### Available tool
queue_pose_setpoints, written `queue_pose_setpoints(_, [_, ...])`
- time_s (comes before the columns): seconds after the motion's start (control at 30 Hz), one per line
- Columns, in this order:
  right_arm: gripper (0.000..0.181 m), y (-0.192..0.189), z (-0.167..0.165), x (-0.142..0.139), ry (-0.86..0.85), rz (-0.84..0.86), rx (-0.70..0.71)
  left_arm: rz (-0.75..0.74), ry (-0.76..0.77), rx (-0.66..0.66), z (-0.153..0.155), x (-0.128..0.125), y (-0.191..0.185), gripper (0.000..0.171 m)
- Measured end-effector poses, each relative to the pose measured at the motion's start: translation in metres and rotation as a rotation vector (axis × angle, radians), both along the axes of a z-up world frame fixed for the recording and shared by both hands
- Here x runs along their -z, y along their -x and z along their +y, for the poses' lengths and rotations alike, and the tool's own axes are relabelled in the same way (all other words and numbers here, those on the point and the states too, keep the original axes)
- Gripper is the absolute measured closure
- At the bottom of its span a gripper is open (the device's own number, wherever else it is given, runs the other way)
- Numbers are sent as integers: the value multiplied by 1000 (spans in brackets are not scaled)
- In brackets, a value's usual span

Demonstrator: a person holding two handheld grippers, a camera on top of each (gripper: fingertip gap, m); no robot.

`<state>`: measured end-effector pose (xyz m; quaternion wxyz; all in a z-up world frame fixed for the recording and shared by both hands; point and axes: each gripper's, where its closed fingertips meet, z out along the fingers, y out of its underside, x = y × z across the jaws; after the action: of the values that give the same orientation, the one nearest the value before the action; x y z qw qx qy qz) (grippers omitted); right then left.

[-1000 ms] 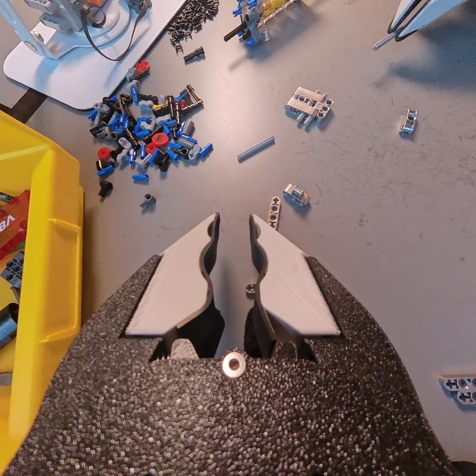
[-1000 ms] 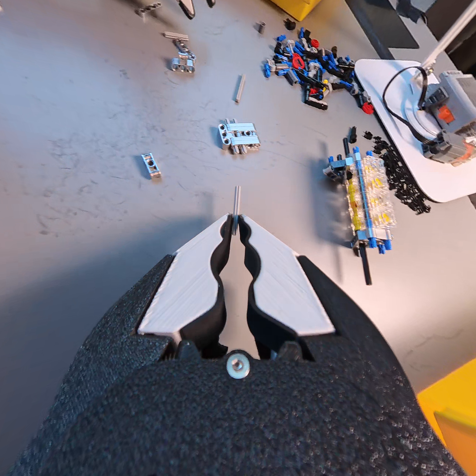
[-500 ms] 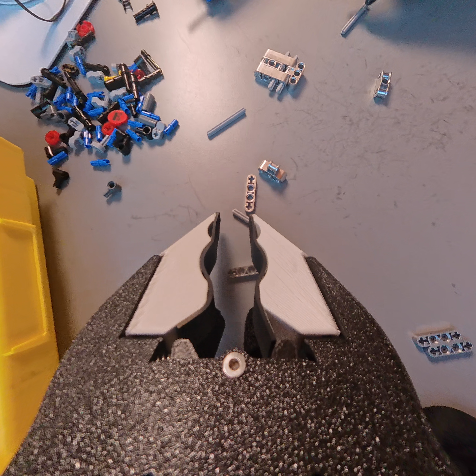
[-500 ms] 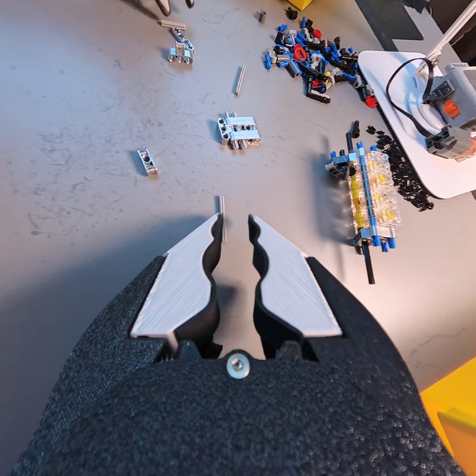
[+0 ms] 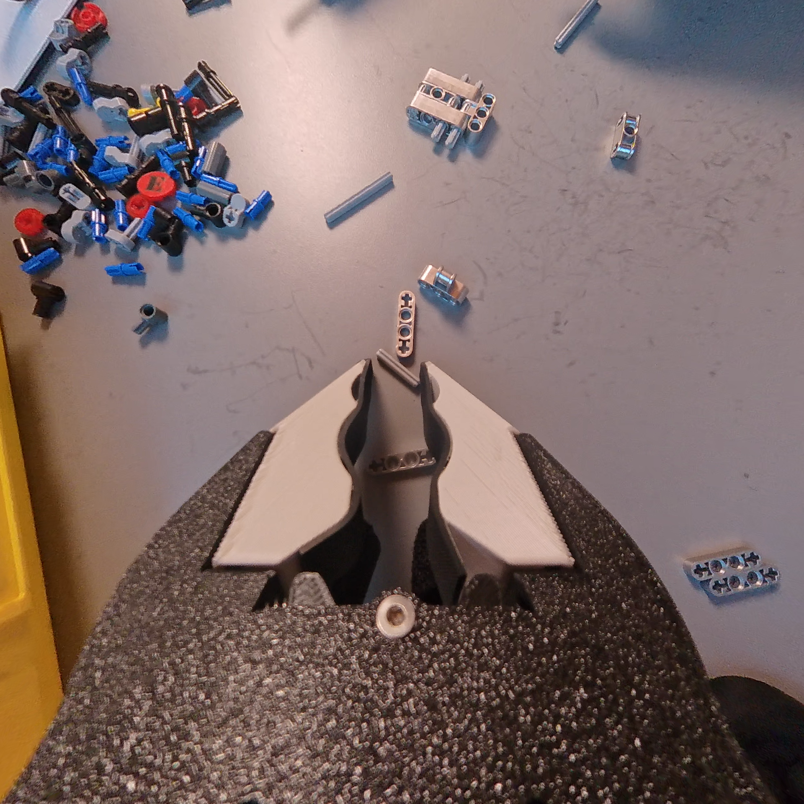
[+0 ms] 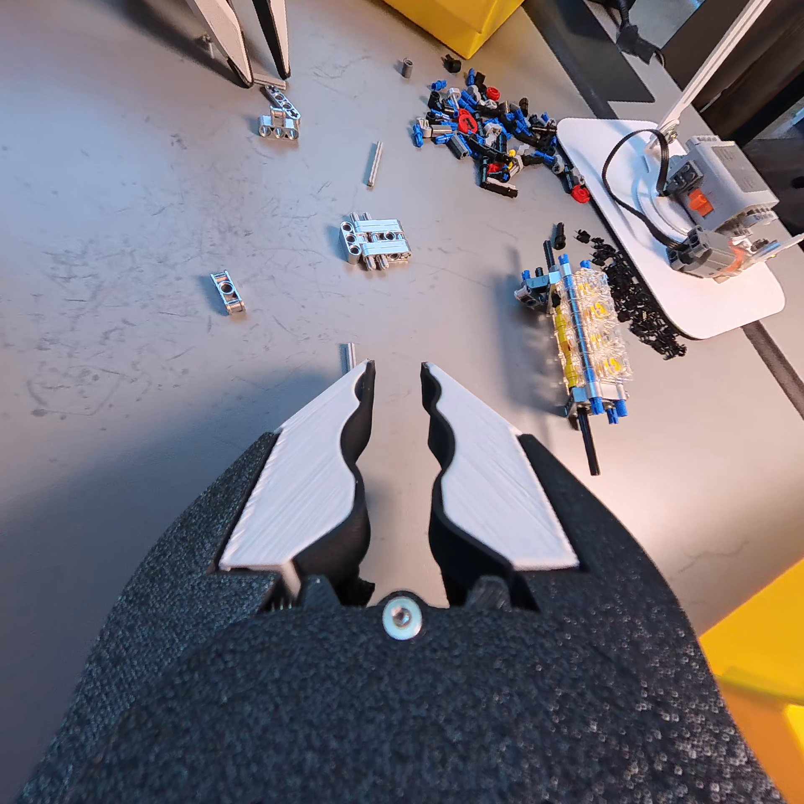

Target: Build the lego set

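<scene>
Presently, left gripper (image 5: 395, 367) is seen open, a short grey axle (image 5: 398, 373) lying between its tips, a flat grey beam (image 5: 401, 463) farther back | right gripper (image 6: 395, 369) is seen open, empty; a grey axle (image 6: 349, 356) lies just beside its left fingertip on the table (image 6: 130, 261).

A grey desk (image 6: 130, 243) fills both views, its surface matte and marked all over with fine scratches and dark scuffs. Light falls from the far side, brighter in the right wrist view, where a broad soft shadow (image 6: 108, 457) darkens the near left part of the desk. In the left wrist view the surface (image 5: 609, 348) reads cooler and bluish, with a dim shadow at the far right corner. At the far right of the right wrist view the desk's edge meets a dark strip (image 6: 774, 361), and beyond it lie black, dim shapes too unclear to name.
</scene>
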<state>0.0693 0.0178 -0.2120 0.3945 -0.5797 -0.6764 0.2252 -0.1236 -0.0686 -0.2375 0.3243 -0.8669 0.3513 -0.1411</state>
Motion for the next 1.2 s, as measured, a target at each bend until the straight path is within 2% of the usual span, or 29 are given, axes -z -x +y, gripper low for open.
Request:
queue_pose_setpoints(0.6, [161, 3, 0, -5, 9, 46, 6, -12, -20, 3, 2, 0, -1, 152])
queue_pose_setpoints(1.2, [161, 4, -4, -5, -23, 22, -10, 17, -78, -12, 7, -7, 2, 152])
